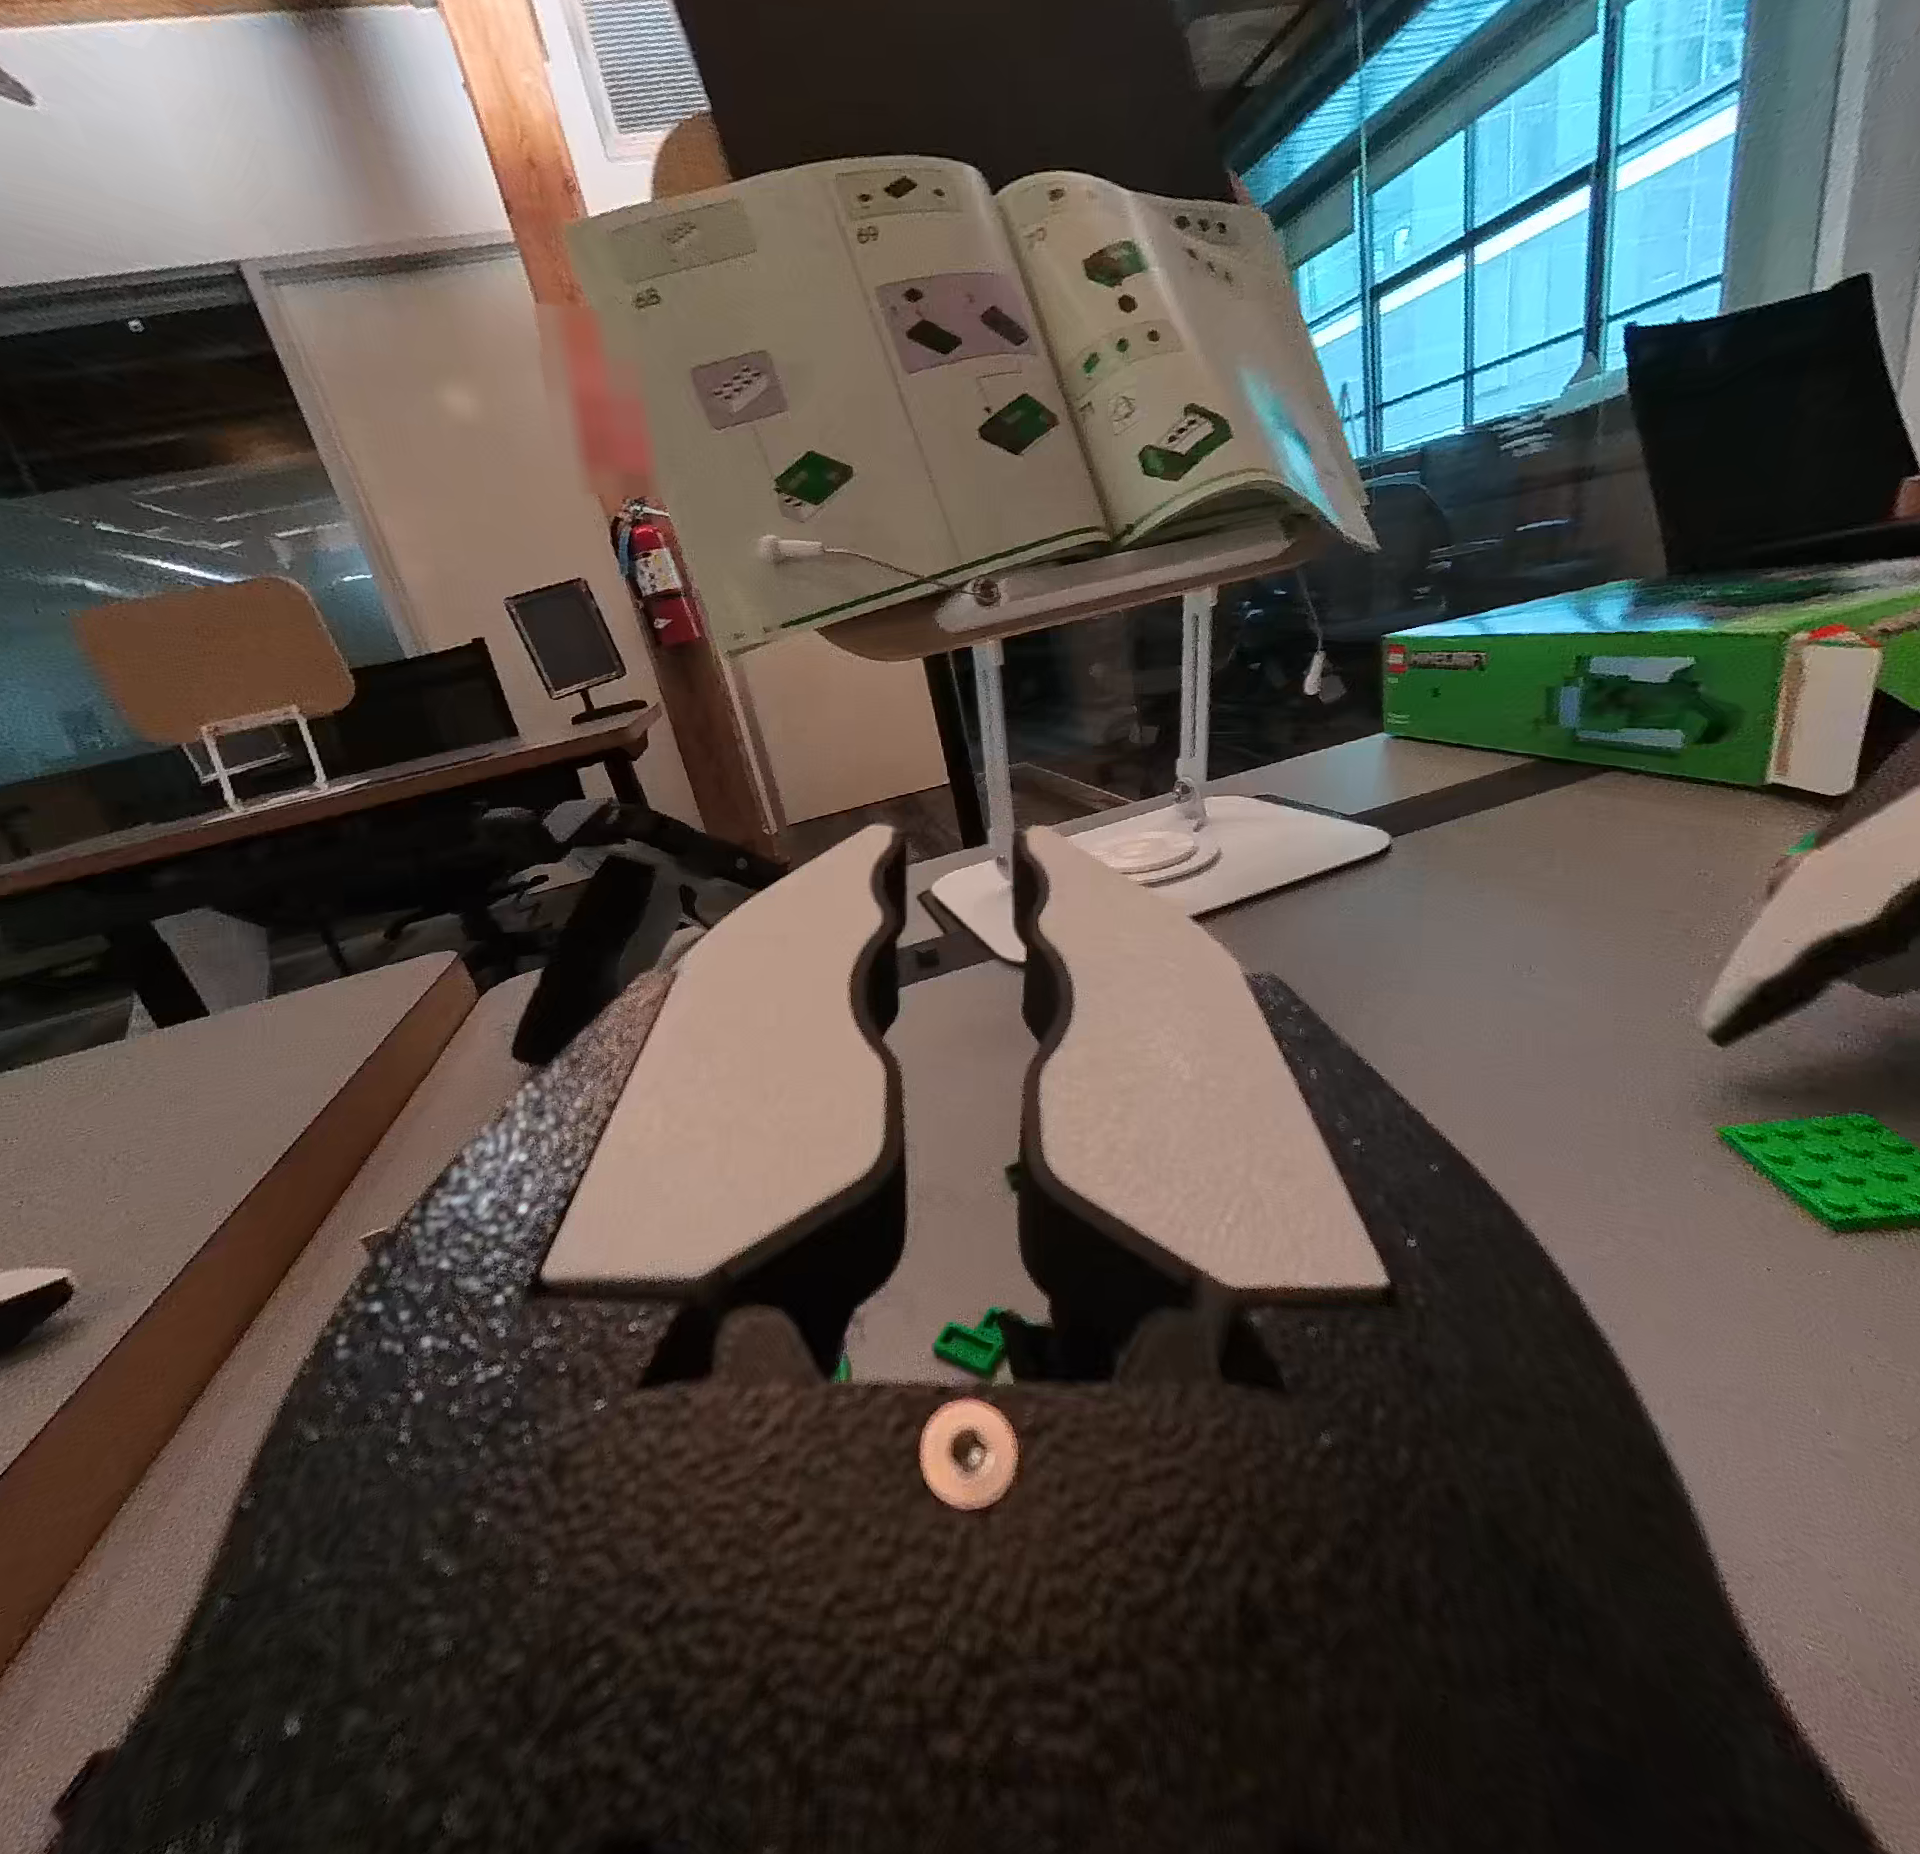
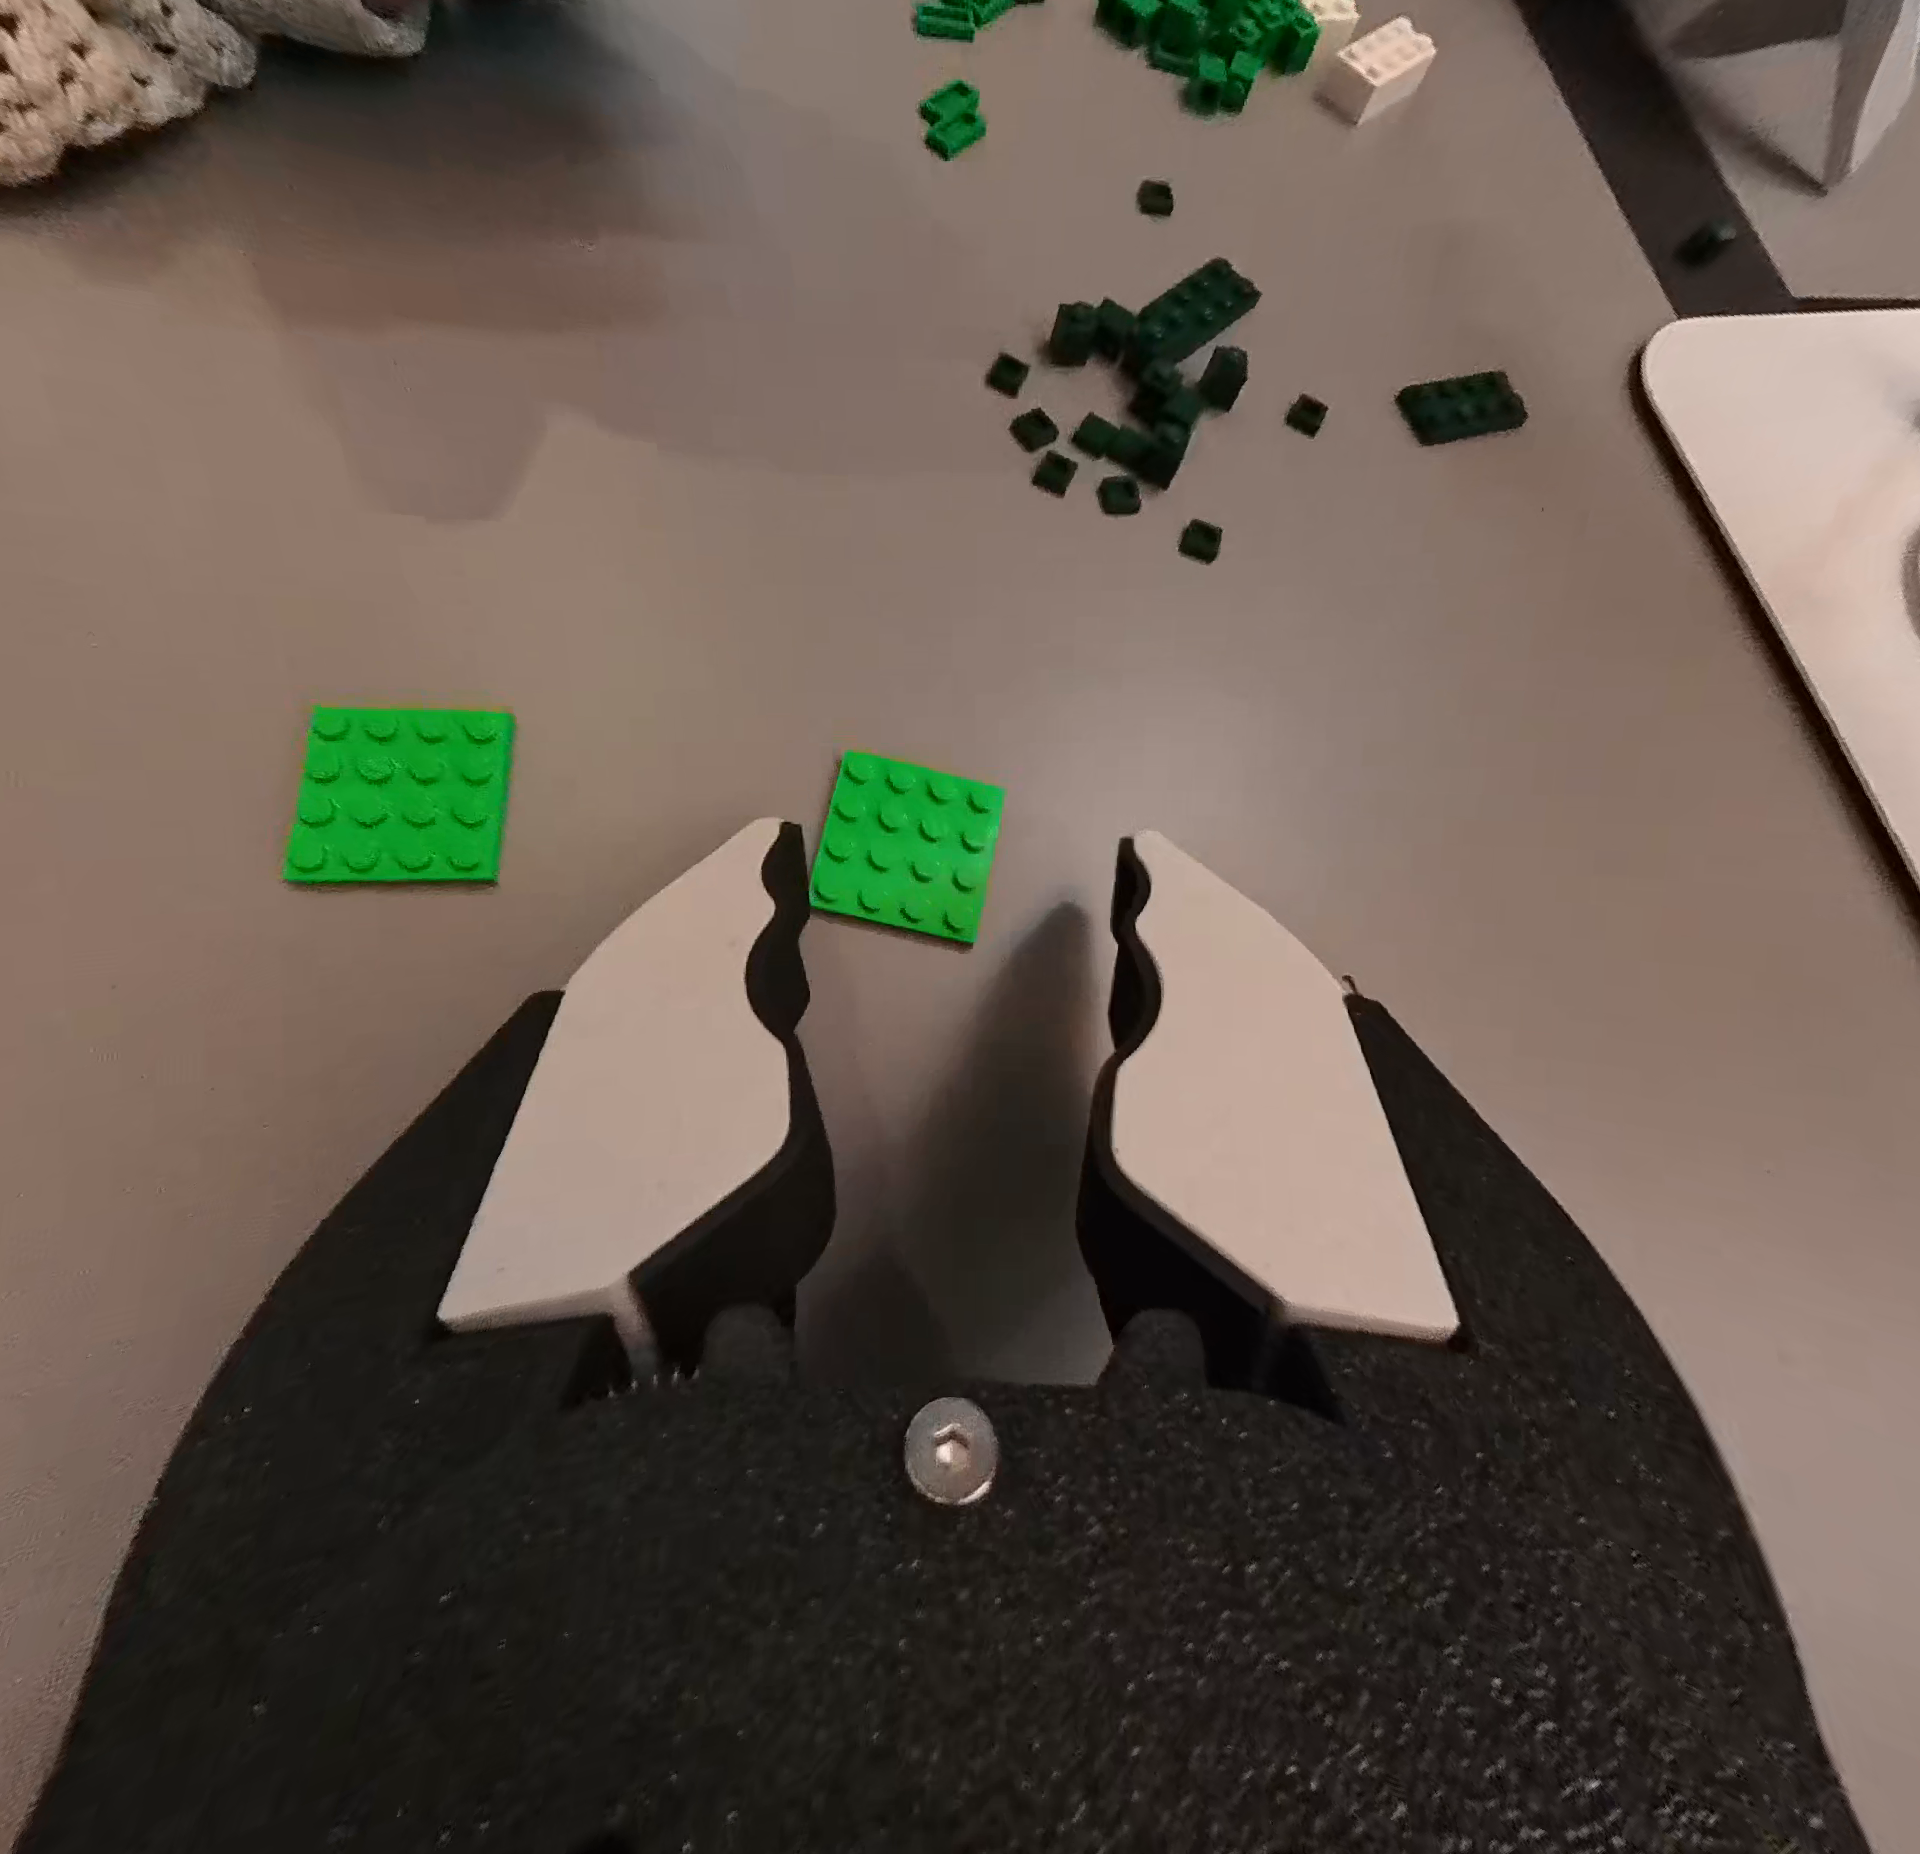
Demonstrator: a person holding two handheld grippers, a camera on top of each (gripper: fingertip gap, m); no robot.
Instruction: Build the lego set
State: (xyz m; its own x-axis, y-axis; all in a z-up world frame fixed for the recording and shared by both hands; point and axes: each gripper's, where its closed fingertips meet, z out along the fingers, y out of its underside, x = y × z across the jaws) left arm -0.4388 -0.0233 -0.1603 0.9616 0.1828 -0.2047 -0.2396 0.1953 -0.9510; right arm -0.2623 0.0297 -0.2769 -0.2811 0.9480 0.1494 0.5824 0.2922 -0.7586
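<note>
Left gripper (image 1: pixel 961 848): raised above the grey desk (image 1: pixel 1455 1025), pointing toward the far side. Fingers (image 1: pixel 769 1056) stand at a narrow gap, nothing between them. Through the gap near the gripper body, a small bright green piece (image 1: pixel 971 1345) lies on the desk below.

Far side of desk, left wrist view: open instruction booklet (image 1: pixel 935 381) resting on a white stand (image 1: pixel 1195 859). Right of the stand, a green lego box (image 1: pixel 1642 682) lies flat. A bright green square plate (image 1: pixel 1829 1170) lies on the desk at right, near the tip of the right gripper (image 1: pixel 1787 952), which enters from the right edge.

Right gripper (image 2: pixel 961 848): tilted down over the desk (image 2: pixel 623 454), fingers (image 2: pixel 665 1077) wide apart, empty. A bright green square plate (image 2: pixel 909 848) lies flat just beyond the left fingertip, nearly touching it; contact cannot be confirmed. A second square plate (image 2: pixel 400 796), same colour, lies flat well to the left, apart from the first.

Farther out, right of centre: a loose cluster of dark green bricks (image 2: pixel 1153 391), with a single dark green brick (image 2: pixel 1460 407) just right of it. Farthest: a pile of bright green pieces (image 2: pixel 1195 7) with white bricks (image 2: pixel 1371 59) at its right side. White stand base (image 2: pixel 1787 516) at the right edge. Knitted cream fabric (image 2: pixel 104 48) at the far left corner
</note>
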